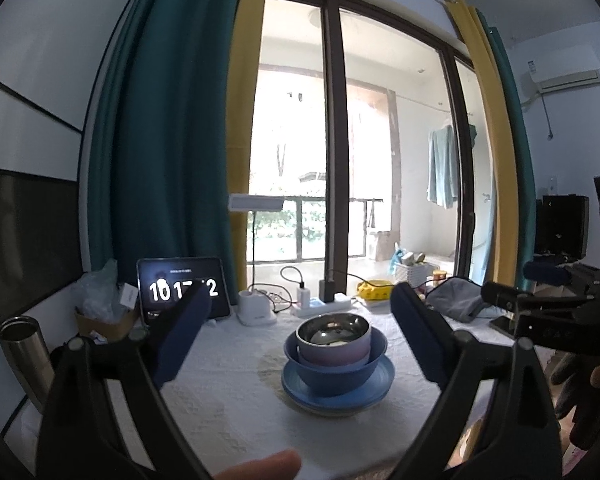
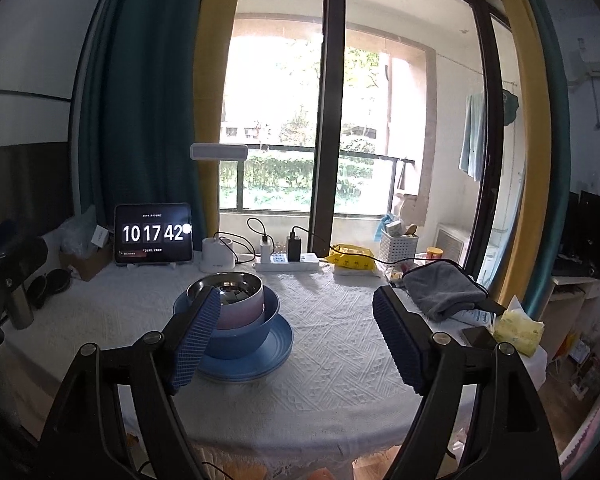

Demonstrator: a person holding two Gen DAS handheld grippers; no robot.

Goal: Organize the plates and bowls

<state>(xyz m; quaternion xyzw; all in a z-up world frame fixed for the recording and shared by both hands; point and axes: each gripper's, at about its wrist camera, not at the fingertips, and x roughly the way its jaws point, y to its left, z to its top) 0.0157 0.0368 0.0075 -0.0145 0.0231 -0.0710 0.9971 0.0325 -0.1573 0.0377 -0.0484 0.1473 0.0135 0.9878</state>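
Two grippers are hovering wide open, holding nothing, over the white-clothed tabletop (image 2: pixel 340 360).
The left gripper (image 1: pixel 300 332) and right gripper (image 2: pixel 296 332) are facing a stack near the tabletop's middle: blue plate (image 1: pixel 338 390), blue bowl (image 1: pixel 334 374), pink bowl (image 1: pixel 332 354), steel bowl (image 1: pixel 333 330) nesting; a tablet clock (image 2: pixel 153 234) is standing at the far edge.

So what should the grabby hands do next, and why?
Probably pull both back. The pink bowl already sits in the blue bowl on the blue plate, and the left gripper and right gripper have open, empty jaws.
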